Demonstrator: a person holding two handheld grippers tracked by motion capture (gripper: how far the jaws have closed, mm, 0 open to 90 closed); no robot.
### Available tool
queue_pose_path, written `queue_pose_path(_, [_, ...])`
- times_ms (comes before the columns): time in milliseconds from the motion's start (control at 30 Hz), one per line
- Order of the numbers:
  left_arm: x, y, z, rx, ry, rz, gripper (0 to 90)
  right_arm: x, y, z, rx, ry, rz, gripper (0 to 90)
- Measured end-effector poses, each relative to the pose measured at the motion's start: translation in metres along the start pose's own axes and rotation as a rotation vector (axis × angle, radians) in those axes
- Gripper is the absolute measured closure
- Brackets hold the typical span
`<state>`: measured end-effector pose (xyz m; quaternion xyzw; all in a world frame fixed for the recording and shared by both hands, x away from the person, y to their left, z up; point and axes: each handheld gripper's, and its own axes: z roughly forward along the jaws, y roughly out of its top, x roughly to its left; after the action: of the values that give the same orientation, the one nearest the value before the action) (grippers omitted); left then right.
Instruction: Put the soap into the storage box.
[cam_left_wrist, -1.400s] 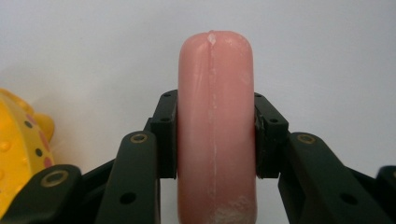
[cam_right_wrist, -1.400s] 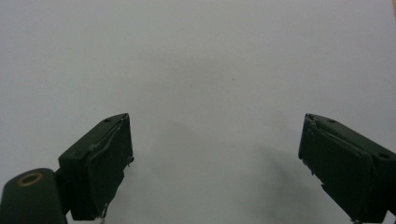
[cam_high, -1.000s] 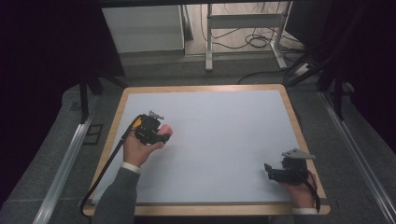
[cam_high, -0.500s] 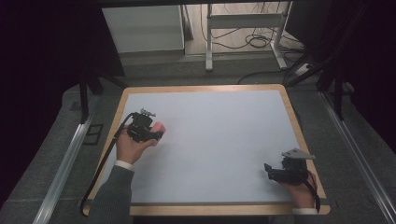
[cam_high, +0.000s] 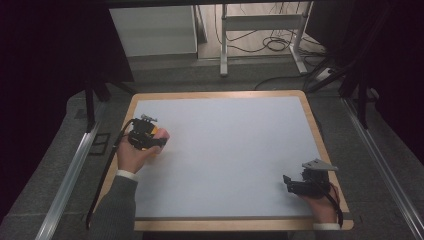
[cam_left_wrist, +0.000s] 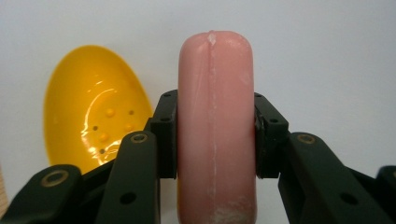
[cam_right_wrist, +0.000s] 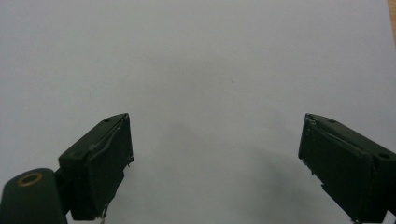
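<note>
Left tongs (cam_left_wrist: 215, 135) clamping pink soap bar (cam_left_wrist: 215, 116) upright between both pads, so pickup looking done. Yellow perforated dish (cam_left_wrist: 95, 116) lying on white surface (cam_high: 225, 150), just left of and beyond left tongs. Placement into dish seemingly remaining. Right tongs (cam_right_wrist: 215, 163) resting wide apart, holding nothing, idling over bare surface.

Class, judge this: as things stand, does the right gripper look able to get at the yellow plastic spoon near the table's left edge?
Probably not without travelling: the right gripper sits open at the table's opposite corner. Nothing blocks the way, though the left gripper holds a pink rounded bar beside the yellow plastic spoon.
</note>
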<state>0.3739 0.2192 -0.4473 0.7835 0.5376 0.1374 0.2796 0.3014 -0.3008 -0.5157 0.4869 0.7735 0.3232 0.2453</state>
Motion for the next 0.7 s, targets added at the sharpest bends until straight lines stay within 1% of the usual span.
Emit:
queue_pose_path(133, [0.005, 0.000, 0.000, 0.001, 0.003, -0.013, 60.4, 0.000, 0.000, 0.000, 0.001, 0.000, 0.000, 9.6])
queue_pose_path(167, [0.009, -0.001, -0.001, 0.000, 0.009, -0.021, 60.4, 0.000, 0.000, 0.000, 0.001, -0.001, 0.000, 9.6])
queue_pose_path(233, [0.010, -0.001, -0.001, -0.003, 0.010, -0.026, 60.4, 0.000, 0.000, 0.000, 0.001, -0.001, 0.001, 9.6])
queue_pose_path(267, [0.014, -0.001, -0.002, -0.003, 0.018, -0.034, 60.4, 0.000, 0.000, 0.000, 0.001, -0.002, -0.001, 9.6])
queue_pose_path(333, [0.015, -0.001, -0.002, -0.005, 0.025, -0.038, 60.4, 0.000, 0.000, 0.000, 0.001, -0.002, -0.002, 9.6])
queue_pose_path(367, [0.017, -0.001, -0.003, -0.005, 0.027, -0.040, 60.4, 0.000, 0.000, 0.000, 0.001, -0.002, -0.002, 9.6])
queue_pose_path(400, [0.021, -0.001, -0.005, -0.011, 0.028, -0.052, 60.4, 0.000, 0.000, 0.000, 0.002, -0.001, -0.002, 9.6])
queue_pose_path(433, [0.021, -0.001, -0.005, -0.011, 0.028, -0.052, 60.4, 0.000, 0.000, 0.000, 0.003, -0.001, -0.003, 9.6])
queue_pose_path(500, [0.027, -0.001, -0.006, -0.013, 0.039, -0.063, 60.4, 0.000, 0.000, 0.001, 0.004, -0.001, -0.002, 9.6])
queue_pose_path(533, [0.027, -0.001, -0.006, -0.013, 0.039, -0.063, 60.4, 0.000, 0.000, 0.001, 0.004, -0.001, -0.002, 9.6])
queue_pose_path(567, [0.031, -0.001, -0.007, -0.019, 0.044, -0.074, 60.4, 0.000, 0.000, 0.000, 0.003, -0.001, -0.001, 9.6])
queue_pose_path(700, [0.036, -0.001, -0.009, -0.021, 0.047, -0.090, 60.4, 0.000, -0.001, 0.000, 0.002, -0.002, 0.003, 9.6])
